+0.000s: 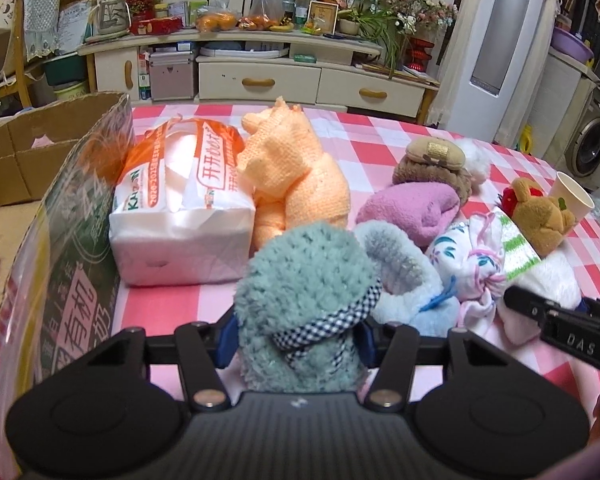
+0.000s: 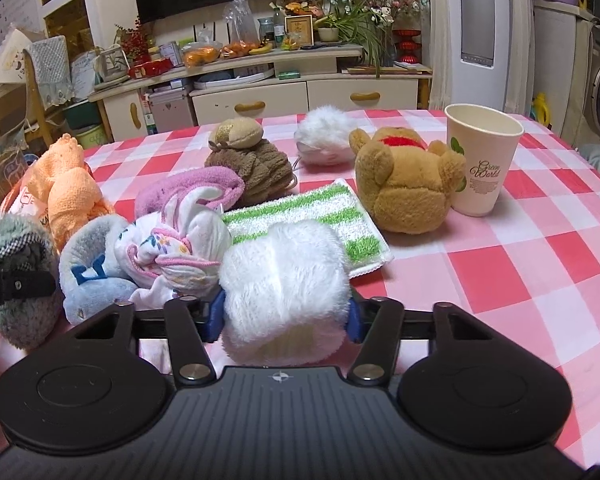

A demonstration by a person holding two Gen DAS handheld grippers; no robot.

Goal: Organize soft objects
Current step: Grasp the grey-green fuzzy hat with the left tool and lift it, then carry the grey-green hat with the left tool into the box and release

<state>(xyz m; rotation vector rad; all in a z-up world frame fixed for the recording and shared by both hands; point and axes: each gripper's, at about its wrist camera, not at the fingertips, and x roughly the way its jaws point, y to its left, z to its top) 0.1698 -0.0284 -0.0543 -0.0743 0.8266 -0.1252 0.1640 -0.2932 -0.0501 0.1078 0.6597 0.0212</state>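
**Both tools clamped on soft bundles, box waiting at the left**

Your left tool [image 1: 298, 336] gripped the teal fleece bundle [image 1: 304, 280] at lower centre of its view; your right tool [image 2: 286, 316] pinched the white fluffy roll [image 2: 284, 276] at lower centre of its own. Both rested on the checked table [image 2: 520, 264]. Judging by how the pile squashed, you needed to lift slowly and hold deep, since plush slips and sags. The cardboard box [image 1: 60, 184] stood at the left, stiff-walled beside the crinkly tissue pack [image 1: 180, 208].

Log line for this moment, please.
left gripper: shut on teal fleece item | right gripper: shut on white fluffy roll | cardboard box: left
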